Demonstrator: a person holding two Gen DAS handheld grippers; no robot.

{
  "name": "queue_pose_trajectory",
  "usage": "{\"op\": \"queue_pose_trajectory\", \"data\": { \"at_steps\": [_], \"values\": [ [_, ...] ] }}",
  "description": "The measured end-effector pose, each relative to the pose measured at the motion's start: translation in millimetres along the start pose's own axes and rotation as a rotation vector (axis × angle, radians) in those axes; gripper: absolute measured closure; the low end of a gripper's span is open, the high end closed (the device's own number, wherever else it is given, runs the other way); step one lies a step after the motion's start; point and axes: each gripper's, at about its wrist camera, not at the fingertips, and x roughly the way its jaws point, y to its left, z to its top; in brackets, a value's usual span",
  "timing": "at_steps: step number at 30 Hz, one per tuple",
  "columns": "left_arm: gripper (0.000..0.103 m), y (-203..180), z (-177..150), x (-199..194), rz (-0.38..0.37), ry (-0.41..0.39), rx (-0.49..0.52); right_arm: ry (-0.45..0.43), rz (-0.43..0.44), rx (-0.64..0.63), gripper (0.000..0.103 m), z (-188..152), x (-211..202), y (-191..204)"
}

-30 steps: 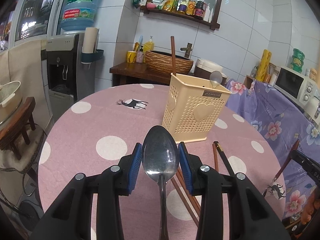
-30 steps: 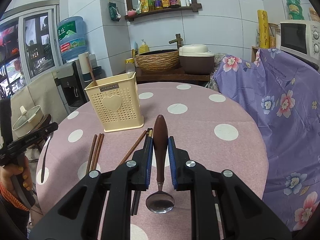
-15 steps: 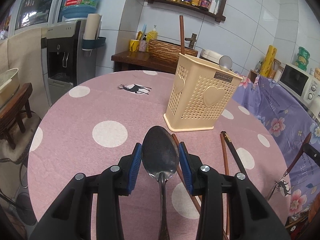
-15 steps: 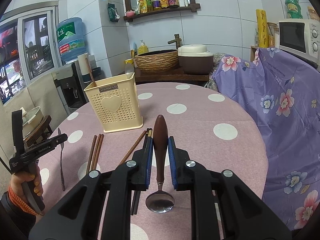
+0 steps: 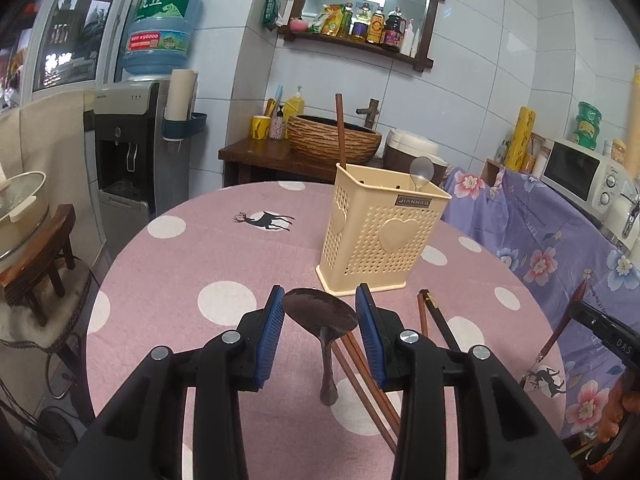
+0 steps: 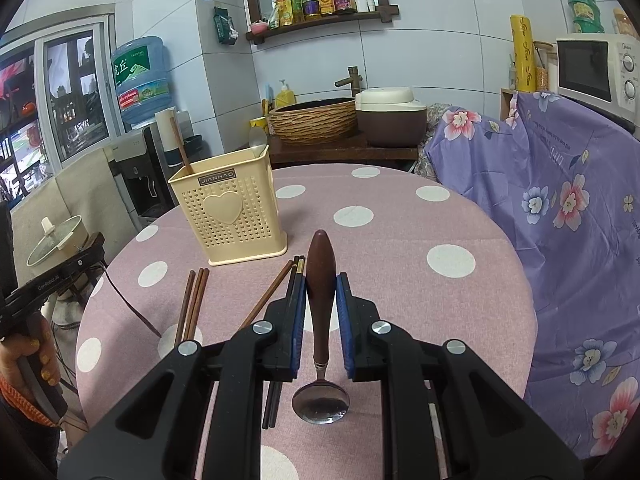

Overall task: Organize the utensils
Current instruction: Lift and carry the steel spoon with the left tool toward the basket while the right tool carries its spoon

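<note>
My left gripper (image 5: 320,312) is shut on a metal spoon (image 5: 320,316); its bowl sits tilted flat between the blue pads, handle hanging down. A cream utensil holder (image 5: 380,236) stands ahead on the pink dotted table, with a wooden handle and a spoon in it. My right gripper (image 6: 322,300) is shut on a wooden-handled spoon (image 6: 321,280), handle forward, bowl (image 6: 320,402) toward me. The holder (image 6: 230,212) stands to its left front. Brown chopsticks (image 6: 194,304) and dark chopsticks (image 6: 296,272) lie on the table; chopsticks (image 5: 360,368) also show under the left gripper.
The round table (image 5: 180,260) drops off at its left edge, beside a stool with a pot (image 5: 20,208). A purple floral cloth (image 6: 560,208) covers furniture to the right. A water dispenser (image 5: 132,148) and a counter with a basket (image 5: 332,144) stand behind.
The spoon in my left gripper has tipped from upright to bowl lying nearly flat, and the left gripper has risen. The right gripper has barely moved.
</note>
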Motion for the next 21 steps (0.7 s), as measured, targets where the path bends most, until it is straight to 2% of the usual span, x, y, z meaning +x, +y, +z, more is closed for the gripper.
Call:
{"op": "queue_pose_trajectory", "data": {
  "at_steps": [13, 21],
  "values": [
    [0.066, -2.8, 9.8, -5.7, -0.003, -0.029, 0.016, -0.006, 0.019, 0.002, 0.087, 3.0, -3.0, 1.4],
    [0.066, -7.2, 30.9, -0.9, -0.041, -0.031, 0.029, -0.039, 0.049, -0.043, 0.087, 28.3, -3.5, 15.7]
  ]
}}
